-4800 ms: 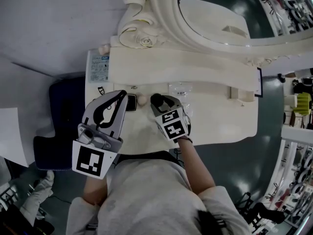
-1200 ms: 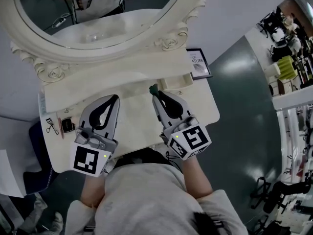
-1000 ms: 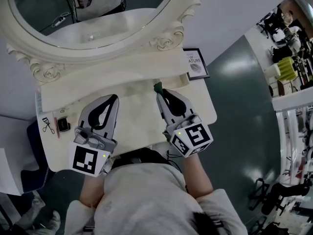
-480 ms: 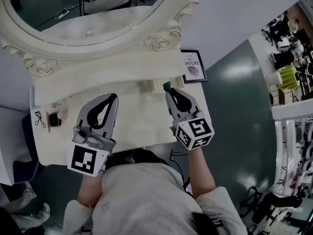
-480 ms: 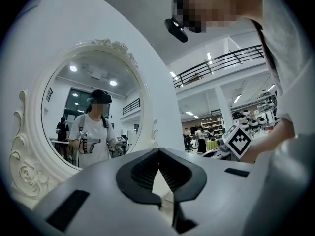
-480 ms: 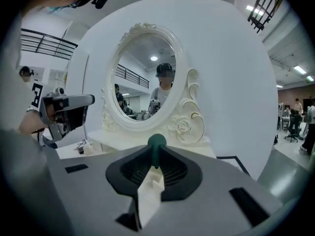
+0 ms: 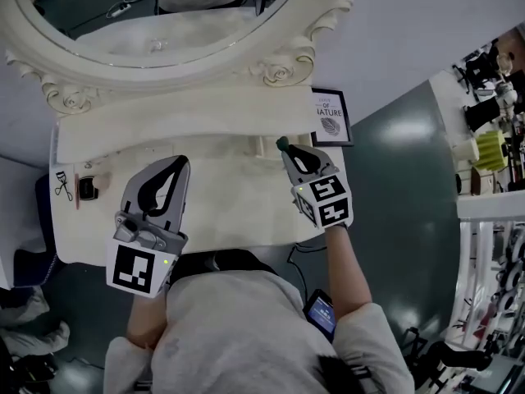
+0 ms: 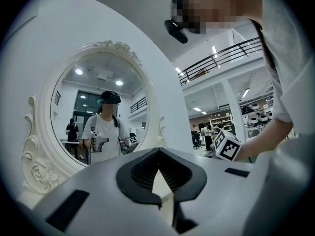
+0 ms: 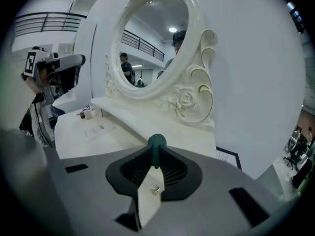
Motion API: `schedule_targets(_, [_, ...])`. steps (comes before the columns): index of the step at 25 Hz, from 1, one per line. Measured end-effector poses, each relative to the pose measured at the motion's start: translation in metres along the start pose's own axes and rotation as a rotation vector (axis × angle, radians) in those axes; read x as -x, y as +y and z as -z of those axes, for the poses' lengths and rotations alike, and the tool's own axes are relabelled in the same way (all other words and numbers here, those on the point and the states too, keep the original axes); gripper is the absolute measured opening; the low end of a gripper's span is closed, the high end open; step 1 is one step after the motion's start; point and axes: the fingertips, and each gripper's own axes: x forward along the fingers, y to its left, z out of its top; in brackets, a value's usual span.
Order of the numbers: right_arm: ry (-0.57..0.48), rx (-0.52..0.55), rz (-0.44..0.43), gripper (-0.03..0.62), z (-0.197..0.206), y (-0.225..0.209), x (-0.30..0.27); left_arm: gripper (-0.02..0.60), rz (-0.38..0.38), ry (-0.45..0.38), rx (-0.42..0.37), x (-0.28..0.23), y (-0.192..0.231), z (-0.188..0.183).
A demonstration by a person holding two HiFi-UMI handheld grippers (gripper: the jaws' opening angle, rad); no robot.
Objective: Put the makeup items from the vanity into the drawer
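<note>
Gripping green-tipped item (image 9: 157,143) | right hand-held gripper (image 7: 285,148) (over vanity (image 7: 230,208))

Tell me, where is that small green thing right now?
The dark green item is pinched by the right gripper, at the head view's right, over the right end of the vanity top, near the framed sign.

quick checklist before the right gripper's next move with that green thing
1. Right gripper shut on dark green item: ok.
2. Left gripper empty, jaws together: ok.
3. Drawer open and in sight: cannot tell.
4. Framed sign apart from the right gripper: ok.
5. Vanity cleared of makeup: not ok, eyelash curler and small dark case lie at its left end.
</note>
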Motion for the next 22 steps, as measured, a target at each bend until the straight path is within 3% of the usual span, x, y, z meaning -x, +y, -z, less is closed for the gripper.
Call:
schedule_targets(14, [0.358, 0.131, -0.154, 0.054, 0.047, -0.009, -0.048, 0.014, -0.096, 0.023, -0.011, 0.008, 0.008, 0.003])
schedule_targets(22, [0.472, 0.13, -0.143, 0.055, 0.051, -0.018, -0.065, 0.014, -0.137, 0.037, -0.015, 0.013, 0.013, 0.004])
